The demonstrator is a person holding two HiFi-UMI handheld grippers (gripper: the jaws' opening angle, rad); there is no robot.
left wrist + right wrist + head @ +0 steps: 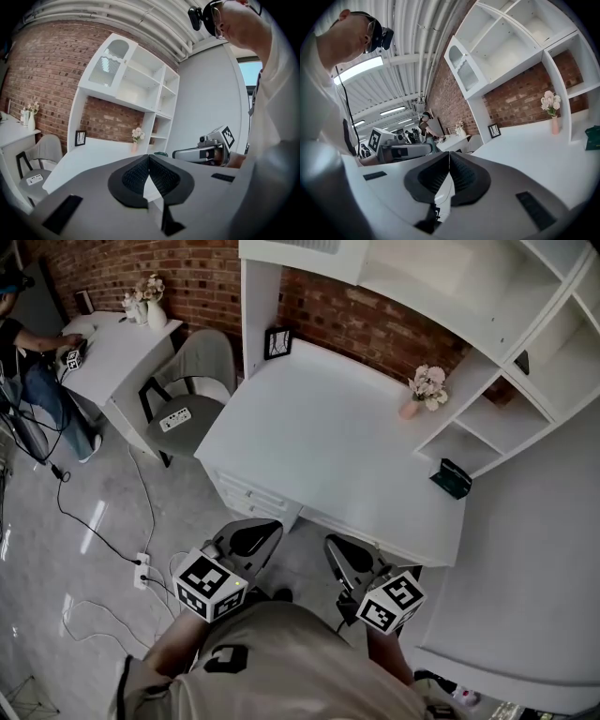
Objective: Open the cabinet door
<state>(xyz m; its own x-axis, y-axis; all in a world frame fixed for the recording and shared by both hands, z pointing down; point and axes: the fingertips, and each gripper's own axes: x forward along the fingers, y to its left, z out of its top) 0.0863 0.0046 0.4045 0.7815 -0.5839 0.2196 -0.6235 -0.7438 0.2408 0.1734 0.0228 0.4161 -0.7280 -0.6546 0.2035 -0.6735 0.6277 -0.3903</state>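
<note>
Your left gripper (267, 531) and right gripper (330, 542) sit side by side just short of the smooth white table (328, 446), touching nothing. On each, the black ribbed pads meet in a point, so both pairs of jaws are pressed together with nothing between them. The cabinet door (110, 65), a white frame around an arched pane of wavy glass, is at the upper left of the white shelf unit (154, 89), high above the table and well apart from both grippers; it looks closed. A slim pink vase of pale flowers (427, 390) stands by the rough red brick wall (375, 324).
</note>
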